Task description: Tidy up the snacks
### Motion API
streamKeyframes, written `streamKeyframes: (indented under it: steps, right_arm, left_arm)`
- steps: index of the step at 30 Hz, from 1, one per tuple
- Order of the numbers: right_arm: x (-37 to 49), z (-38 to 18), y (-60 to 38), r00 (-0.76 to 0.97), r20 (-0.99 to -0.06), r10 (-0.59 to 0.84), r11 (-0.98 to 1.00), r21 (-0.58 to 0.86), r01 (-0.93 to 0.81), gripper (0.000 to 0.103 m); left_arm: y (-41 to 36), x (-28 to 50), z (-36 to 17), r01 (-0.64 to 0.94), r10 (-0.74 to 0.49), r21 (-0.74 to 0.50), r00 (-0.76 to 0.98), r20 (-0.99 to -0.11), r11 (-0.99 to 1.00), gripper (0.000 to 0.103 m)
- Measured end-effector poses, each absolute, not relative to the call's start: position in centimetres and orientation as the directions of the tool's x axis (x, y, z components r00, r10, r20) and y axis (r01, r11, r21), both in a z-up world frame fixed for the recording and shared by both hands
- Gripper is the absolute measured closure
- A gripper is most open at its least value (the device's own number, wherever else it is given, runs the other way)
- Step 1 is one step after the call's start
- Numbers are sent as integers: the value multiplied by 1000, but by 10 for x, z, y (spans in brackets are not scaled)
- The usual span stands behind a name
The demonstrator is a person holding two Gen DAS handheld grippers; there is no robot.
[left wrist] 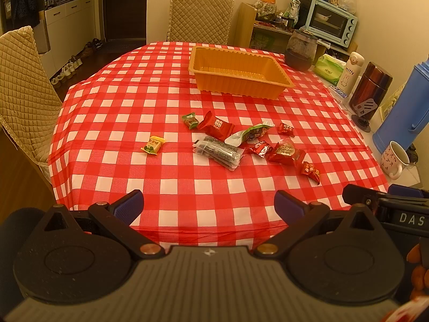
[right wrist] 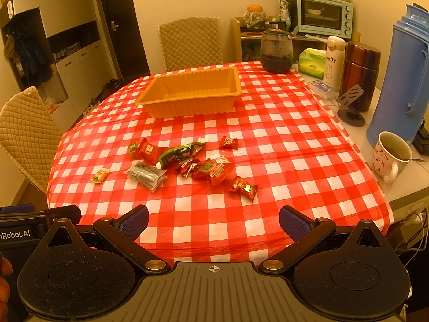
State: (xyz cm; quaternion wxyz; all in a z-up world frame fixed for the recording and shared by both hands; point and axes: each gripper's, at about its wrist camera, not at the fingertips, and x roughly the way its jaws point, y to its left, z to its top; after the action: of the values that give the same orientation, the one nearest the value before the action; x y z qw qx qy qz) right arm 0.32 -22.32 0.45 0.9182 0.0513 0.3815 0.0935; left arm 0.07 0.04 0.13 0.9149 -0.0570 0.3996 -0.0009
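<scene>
1. Mid-counter [left wrist: 150,102], on red-and-white check, nine wrapped snacks [left wrist: 214,150] lie in a loose scatter: five red, two green, one yellow [left wrist: 153,145], one grey pack [left wrist: 218,152].
2. Grey pack's long axis runs diagonally, toward the near right.
3. Beyond them sits one empty orange tray [left wrist: 211,84], long side facing the snacks.
4. Left gripper [left wrist: 209,206] and right gripper [right wrist: 213,222] hover at the near edge, fingers spread wide, holding nothing.
</scene>
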Motion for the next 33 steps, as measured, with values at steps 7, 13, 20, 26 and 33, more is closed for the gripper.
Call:
streamKeyframes:
  steps: [7,13,20,26,33]
  right_arm:
    - [3,4,-223,693,-690,211,977,166,-131,0]
    - [3,5,-224,693,-690,212,977,168,-131,0]
    - [3,5,-224,693,-690,211,977,168,-131,0]
    - [4,4,-224,692,-690,212,977,168,-132,0]
    - [3,4,-224,693,-689,212,977,169,-132,0]
  left_arm:
    - [0,1,2,-44,-48,-106,681,-731,993,0]
    - [0,1,2,-43,-48,-106,681,-731,993,0]
    - [0,1,2,-43,-50,-108,681,-730,993,0]
    - [-1,1,3,-44,-50,-108,681,-731,993,0]
    - [-1,1,3,-43,-51,-109,681,-730,993,0]
